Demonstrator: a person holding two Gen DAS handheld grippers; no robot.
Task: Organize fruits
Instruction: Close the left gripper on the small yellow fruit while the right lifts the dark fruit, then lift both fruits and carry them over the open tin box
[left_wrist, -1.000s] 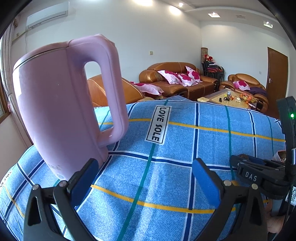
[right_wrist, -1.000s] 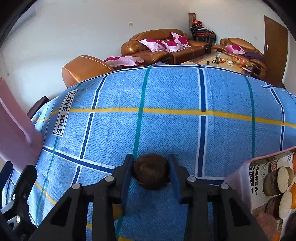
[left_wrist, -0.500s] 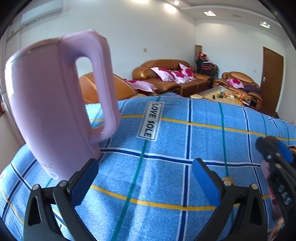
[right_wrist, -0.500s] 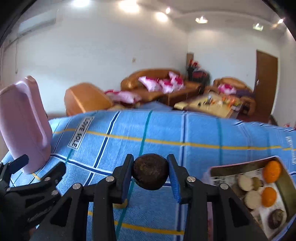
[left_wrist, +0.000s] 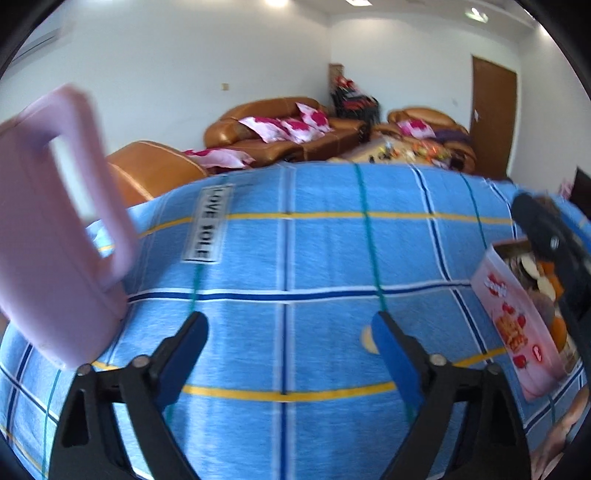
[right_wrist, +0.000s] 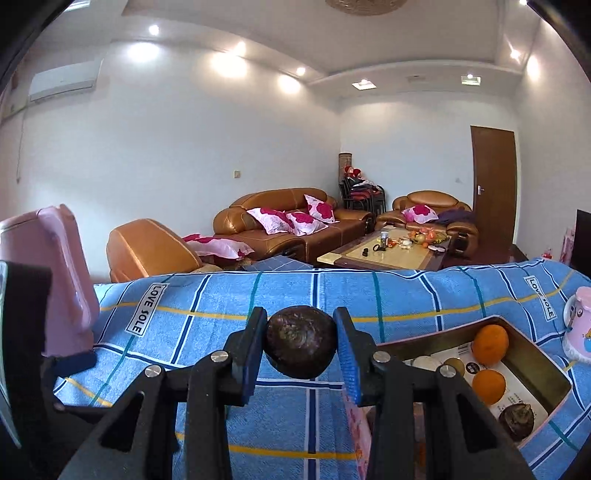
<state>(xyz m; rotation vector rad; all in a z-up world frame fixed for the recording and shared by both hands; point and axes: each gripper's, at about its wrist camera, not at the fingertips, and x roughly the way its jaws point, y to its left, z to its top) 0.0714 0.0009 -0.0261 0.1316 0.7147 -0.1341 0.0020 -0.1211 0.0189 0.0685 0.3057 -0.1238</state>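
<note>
My right gripper (right_wrist: 300, 345) is shut on a dark brown round fruit (right_wrist: 300, 343) and holds it in the air above the blue checked cloth (right_wrist: 314, 291), just left of the pink box (right_wrist: 532, 354). The box holds two oranges (right_wrist: 490, 343), pale slices and another dark fruit (right_wrist: 516, 416). My left gripper (left_wrist: 290, 343) is open and empty above the cloth. In the left wrist view the box (left_wrist: 513, 325) stands at the right, with the right gripper (left_wrist: 550, 240) over it. A small pale yellow piece (left_wrist: 367, 339) lies on the cloth by the right finger.
A tall pink kettle (left_wrist: 48, 236) stands at the left of the table, also in the right wrist view (right_wrist: 55, 280). A small pink cup (right_wrist: 580, 328) sits at the far right. Sofas and a coffee table lie beyond the table's far edge.
My right gripper has lifted the dark fruit up and moved right toward the pink box. My left gripper has swung right, so the kettle slid left and the box came into view.
</note>
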